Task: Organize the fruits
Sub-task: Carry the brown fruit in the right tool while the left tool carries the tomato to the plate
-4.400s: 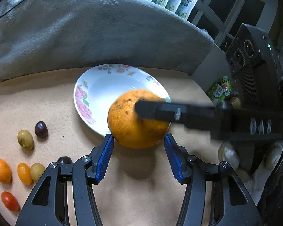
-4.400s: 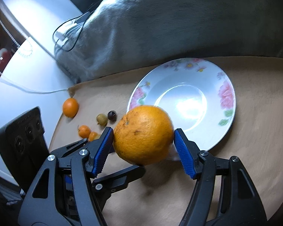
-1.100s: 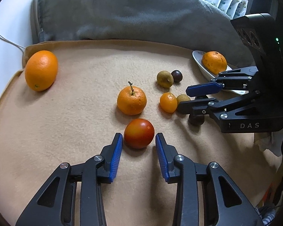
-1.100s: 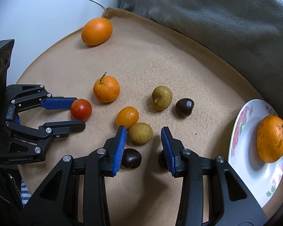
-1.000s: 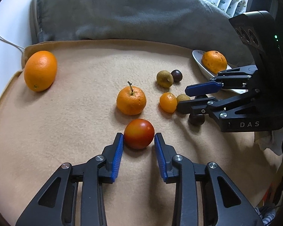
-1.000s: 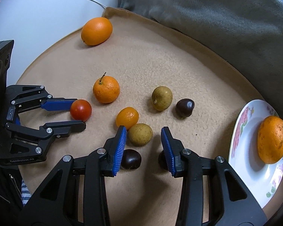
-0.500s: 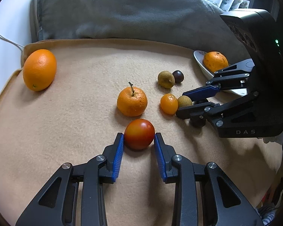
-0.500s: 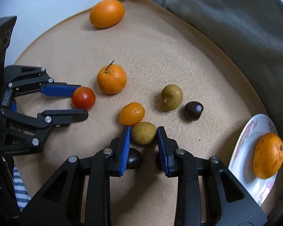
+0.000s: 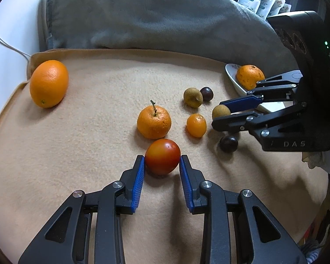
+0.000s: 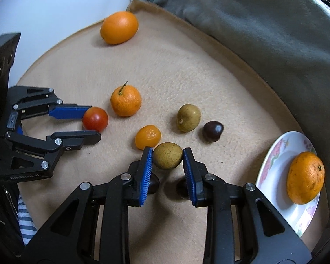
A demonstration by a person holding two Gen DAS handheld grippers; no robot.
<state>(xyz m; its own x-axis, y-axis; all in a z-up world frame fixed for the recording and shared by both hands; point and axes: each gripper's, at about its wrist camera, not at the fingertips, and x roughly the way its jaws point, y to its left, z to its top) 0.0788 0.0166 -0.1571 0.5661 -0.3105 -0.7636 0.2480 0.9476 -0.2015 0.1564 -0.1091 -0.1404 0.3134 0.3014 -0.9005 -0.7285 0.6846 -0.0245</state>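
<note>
My left gripper (image 9: pixel 162 161) is shut on a red tomato (image 9: pixel 162 156) that rests on the tan blanket (image 9: pixel 88 143); it also shows in the right wrist view (image 10: pixel 95 119). My right gripper (image 10: pixel 167 155) is shut on a brown-green round fruit (image 10: pixel 167 158), seen from the left wrist view (image 9: pixel 221 112) between its blue pads. A floral plate (image 10: pixel 272 167) at the right holds one orange (image 10: pixel 305 177).
Loose on the blanket lie a stemmed mandarin (image 10: pixel 125 101), a kumquat (image 10: pixel 147 136), a second brown-green fruit (image 10: pixel 188 117), a dark chestnut-like fruit (image 10: pixel 213 130) and a big orange (image 10: pixel 119 27). Another dark fruit (image 9: pixel 228 143) lies under my right gripper. A grey cushion (image 9: pixel 143 17) bounds the far side.
Both grippers have closed: the left onto the tomato, the right onto the brown-green fruit after moving forward to it. Earlier, the big orange went from the right gripper onto the plate.
</note>
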